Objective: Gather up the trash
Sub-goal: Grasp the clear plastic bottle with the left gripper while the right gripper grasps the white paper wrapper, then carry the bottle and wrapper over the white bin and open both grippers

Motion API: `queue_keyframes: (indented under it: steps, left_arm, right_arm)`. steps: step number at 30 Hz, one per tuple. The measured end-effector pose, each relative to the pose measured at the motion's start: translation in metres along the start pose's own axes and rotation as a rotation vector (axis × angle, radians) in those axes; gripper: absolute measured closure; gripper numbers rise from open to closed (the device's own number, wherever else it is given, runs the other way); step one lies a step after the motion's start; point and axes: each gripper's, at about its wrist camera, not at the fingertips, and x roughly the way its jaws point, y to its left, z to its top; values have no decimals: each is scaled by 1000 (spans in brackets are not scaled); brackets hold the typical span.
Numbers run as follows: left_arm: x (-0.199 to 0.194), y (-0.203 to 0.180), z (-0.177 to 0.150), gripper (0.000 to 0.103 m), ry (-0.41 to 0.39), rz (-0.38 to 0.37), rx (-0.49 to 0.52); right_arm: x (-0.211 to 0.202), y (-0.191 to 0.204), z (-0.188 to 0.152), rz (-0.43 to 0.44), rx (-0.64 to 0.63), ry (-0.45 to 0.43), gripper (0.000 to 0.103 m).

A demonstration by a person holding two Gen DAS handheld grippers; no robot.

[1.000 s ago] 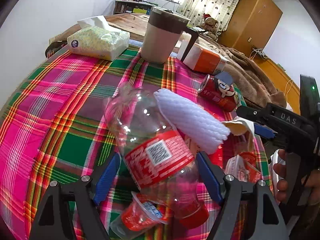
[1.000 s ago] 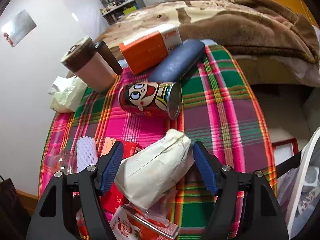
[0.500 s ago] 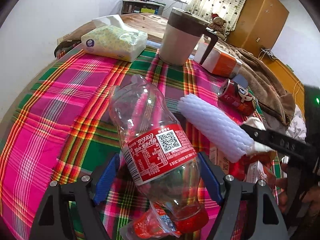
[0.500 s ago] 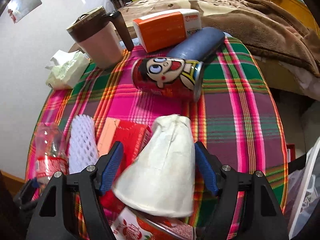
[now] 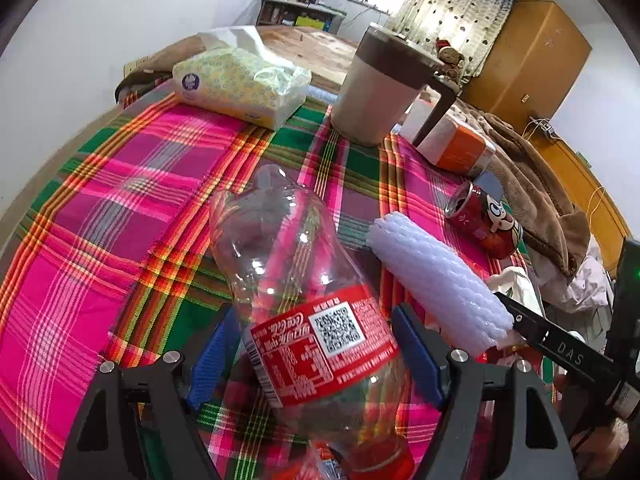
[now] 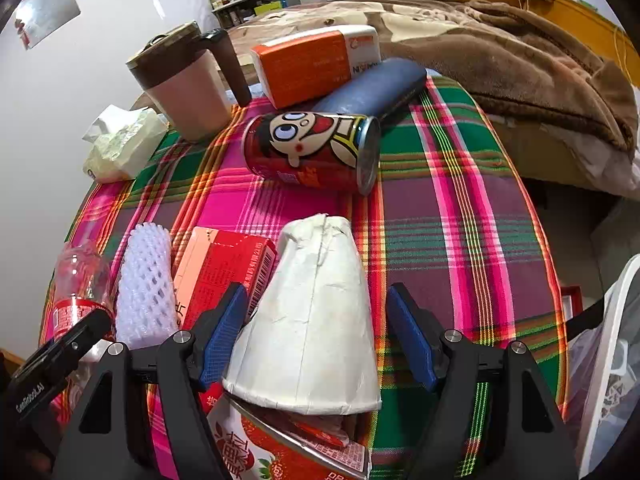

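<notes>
An empty clear cola bottle [image 5: 304,300] with a red label lies on the plaid cloth between the blue pads of my left gripper [image 5: 316,354]; the jaws stand open around it, with small gaps on both sides. My right gripper [image 6: 316,336] is open around a crushed white paper cup [image 6: 316,312] lying on its side. A white foam net sleeve [image 5: 436,284] lies beside the bottle. A red cartoon can [image 6: 316,152] lies further back. A red carton [image 6: 224,272] and a strawberry carton [image 6: 288,452] lie by the cup.
A tissue pack [image 5: 240,84], a lidded mug [image 5: 380,92], an orange-and-white box [image 6: 316,64] and a dark blue cylinder [image 6: 372,88] stand at the back of the table. A brown blanket [image 6: 520,52] lies beyond. A white bag [image 6: 608,360] hangs at the right edge.
Both grippers have drawn back and lifted a little. The bottle now sits deeper between the left pads; the paper cup has turned to point straight ahead between the right pads.
</notes>
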Motion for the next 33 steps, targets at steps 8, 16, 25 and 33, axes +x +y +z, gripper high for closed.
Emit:
queue_keyframes:
  steps: [8,16,25,33]
  left_arm:
    - [1,-3,1,27,-11,2,2]
    - [-4,-4,3,32,-36,-1,7]
    - [-12,-12,3,34,-55,-6,30]
    - [-28,-21,2,35,-97,-14,45]
  right_arm:
    - [-4,-2,-3,1,5,-21,46]
    - [-7,-3,-3,3,3,-47,65]
    - [-18,-4,-2,28,-12,-90,73]
    - [-30,-8,-3,46,-8,-132,74]
